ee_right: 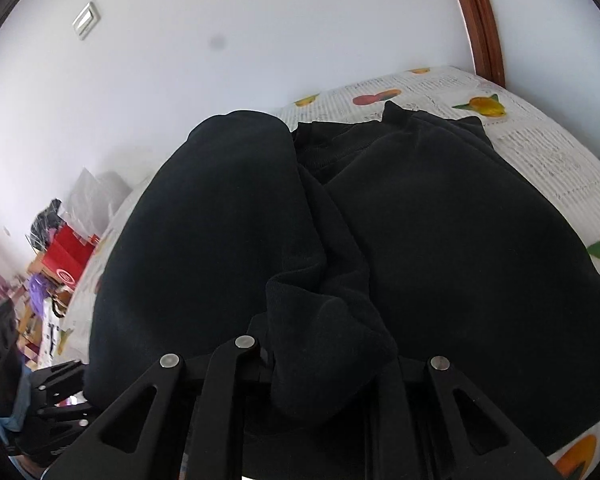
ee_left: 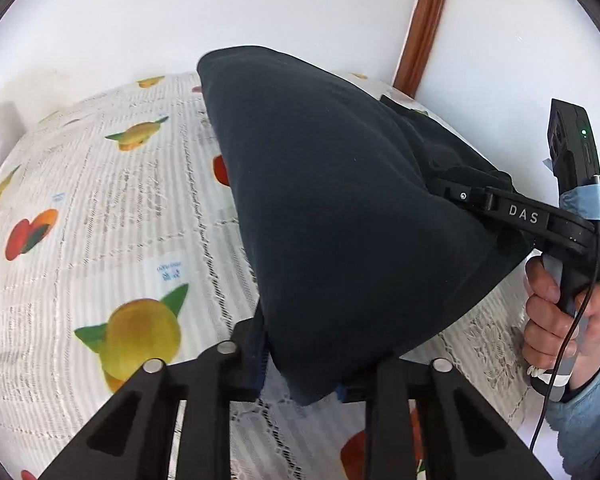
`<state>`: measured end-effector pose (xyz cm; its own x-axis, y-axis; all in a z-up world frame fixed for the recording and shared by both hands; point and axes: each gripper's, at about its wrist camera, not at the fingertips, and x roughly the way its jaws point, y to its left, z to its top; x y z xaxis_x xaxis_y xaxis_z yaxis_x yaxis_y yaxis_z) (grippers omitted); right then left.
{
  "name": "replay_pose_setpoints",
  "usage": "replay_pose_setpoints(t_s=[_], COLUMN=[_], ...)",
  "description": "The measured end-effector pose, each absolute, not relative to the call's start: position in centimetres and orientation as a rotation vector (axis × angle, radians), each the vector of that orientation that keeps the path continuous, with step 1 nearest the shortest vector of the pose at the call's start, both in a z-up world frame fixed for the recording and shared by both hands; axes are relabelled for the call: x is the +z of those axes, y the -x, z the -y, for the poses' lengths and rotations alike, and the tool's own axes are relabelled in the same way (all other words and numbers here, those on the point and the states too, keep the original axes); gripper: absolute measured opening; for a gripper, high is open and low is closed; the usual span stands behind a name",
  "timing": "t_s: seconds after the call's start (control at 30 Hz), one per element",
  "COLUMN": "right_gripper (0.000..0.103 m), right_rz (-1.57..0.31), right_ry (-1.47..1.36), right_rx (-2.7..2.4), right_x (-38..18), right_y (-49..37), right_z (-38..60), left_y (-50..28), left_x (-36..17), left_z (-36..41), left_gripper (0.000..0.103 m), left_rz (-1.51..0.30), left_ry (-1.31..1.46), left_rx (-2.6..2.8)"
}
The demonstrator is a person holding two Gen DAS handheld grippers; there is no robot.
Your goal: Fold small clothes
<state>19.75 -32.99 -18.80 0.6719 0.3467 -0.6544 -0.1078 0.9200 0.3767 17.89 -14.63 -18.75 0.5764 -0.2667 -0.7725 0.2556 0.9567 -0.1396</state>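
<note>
A dark navy garment (ee_left: 340, 216) is lifted off the table, stretched between both grippers. My left gripper (ee_left: 304, 380) is shut on its near edge, and the cloth hangs over the fingers. My right gripper (ee_right: 320, 376) is shut on another bunched edge of the same garment (ee_right: 440, 240), which fills most of the right wrist view. The right gripper also shows in the left wrist view (ee_left: 456, 192), gripping the cloth's right side, with a hand on its handle. The far part of the garment rests on the table.
The table carries a white lace cloth with printed fruit (ee_left: 100, 220). A white wall and a brown wooden frame (ee_left: 424, 20) stand behind. Clutter with a red box (ee_right: 68, 256) sits beyond the table's left end. A wall switch (ee_right: 86, 20) is high up.
</note>
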Motion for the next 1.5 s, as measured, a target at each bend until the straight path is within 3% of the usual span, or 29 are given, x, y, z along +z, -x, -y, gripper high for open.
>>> replay_pose_setpoints(t_s=[0.53, 0.7, 0.77, 0.8, 0.87, 1.03, 1.1, 1.13, 1.17, 1.2, 1.5], right_gripper=[0.017, 0.029, 0.037, 0.04, 0.055, 0.06, 0.057, 0.048, 0.024, 0.014, 0.008], right_rz=[-0.873, -0.814, -0.797, -0.789, -0.781, -0.856, -0.877, -0.87, -0.871, -0.874, -0.561], right_ry=[-0.226, -0.148, -0.132, -0.133, -0.164, -0.279, -0.306, -0.306, -0.294, -0.272, -0.288], right_rx=[0.523, 0.588, 0.579, 0.575, 0.573, 0.513, 0.496, 0.486, 0.486, 0.499, 0.483], right_x=[-18.0, -16.2, -15.9, -15.7, -15.3, -16.9, -17.6, -17.7, -17.6, -17.4, -9.3], right_y=[-25.6, -22.6, -21.6, -21.4, -21.6, -24.5, -25.3, -25.5, -25.6, -25.7, -21.0], right_z=[19.2, 18.1, 18.7, 19.0, 19.3, 19.0, 18.4, 18.1, 17.6, 17.0, 21.9], left_y=[-16.8, -16.0, -15.5, -15.3, -16.0, -17.6, -18.2, -18.2, -18.2, -18.2, -18.1], left_x=[-18.9, -19.5, -19.6, -19.4, -19.3, -19.7, -20.2, -20.3, -20.3, -20.4, -20.3], left_z=[-1.3, -3.8, -4.0, -3.8, -3.7, -1.7, -1.2, -0.9, -0.7, -0.5, -0.8], left_gripper=[0.017, 0.021, 0.029, 0.041, 0.064, 0.066, 0.066, 0.068, 0.068, 0.069, 0.07], left_rz=[-0.912, -0.922, -0.915, -0.908, -0.881, -0.902, -0.917, -0.907, -0.901, -0.896, -0.889], left_ry=[0.195, 0.242, 0.214, 0.196, 0.17, 0.108, 0.085, 0.08, 0.069, 0.055, 0.054], left_rx=[-0.106, -0.157, -0.168, -0.163, -0.192, -0.221, -0.204, -0.197, -0.189, -0.184, -0.158])
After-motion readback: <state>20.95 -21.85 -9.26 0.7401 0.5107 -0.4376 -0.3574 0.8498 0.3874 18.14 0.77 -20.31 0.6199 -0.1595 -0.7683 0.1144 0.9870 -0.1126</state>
